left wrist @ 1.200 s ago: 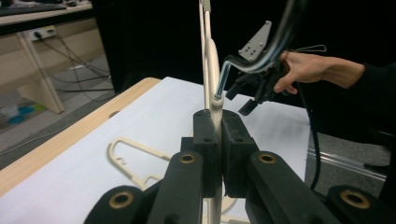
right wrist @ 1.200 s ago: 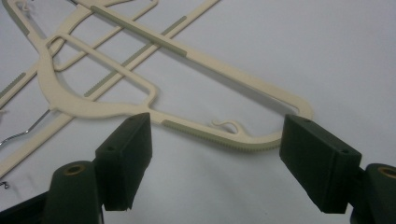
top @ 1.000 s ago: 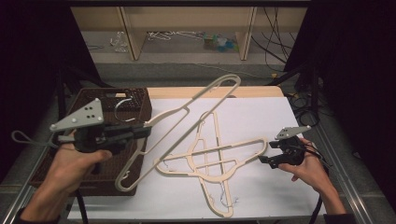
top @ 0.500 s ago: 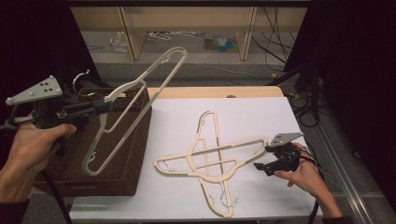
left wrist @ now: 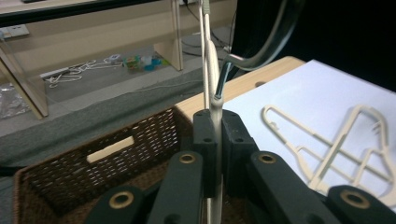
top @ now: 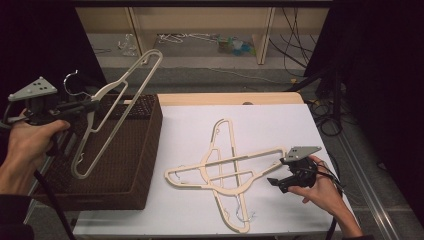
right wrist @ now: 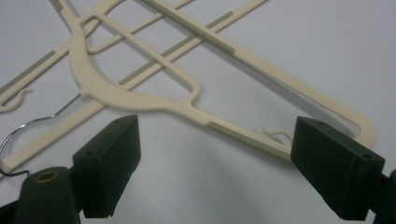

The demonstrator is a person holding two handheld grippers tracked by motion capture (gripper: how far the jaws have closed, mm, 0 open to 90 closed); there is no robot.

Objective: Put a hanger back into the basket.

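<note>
Cream plastic hanger is held aloft above the wicker basket, clamped near its neck by the left gripper. In the left gripper view the jaws are seen closed tight on the hanger's thin edge, with the metal hook curving away beyond them. The hanger's long axis is tilted, its upper end rising up and away past the basket's far rim and its lower end hanging down over the basket's interior. The drop into the basket is judged to turn on this: the lower end already lies within the basket's walls, so lowering along that axis should suffice.

Two crossed hangers are left lying flat on the white sheet, beside the basket. The right gripper is set just at the outer arm of the nearer one; its jaws are spread wide and hold nothing, with that hanger's ribbed shoulder lying between them.
</note>
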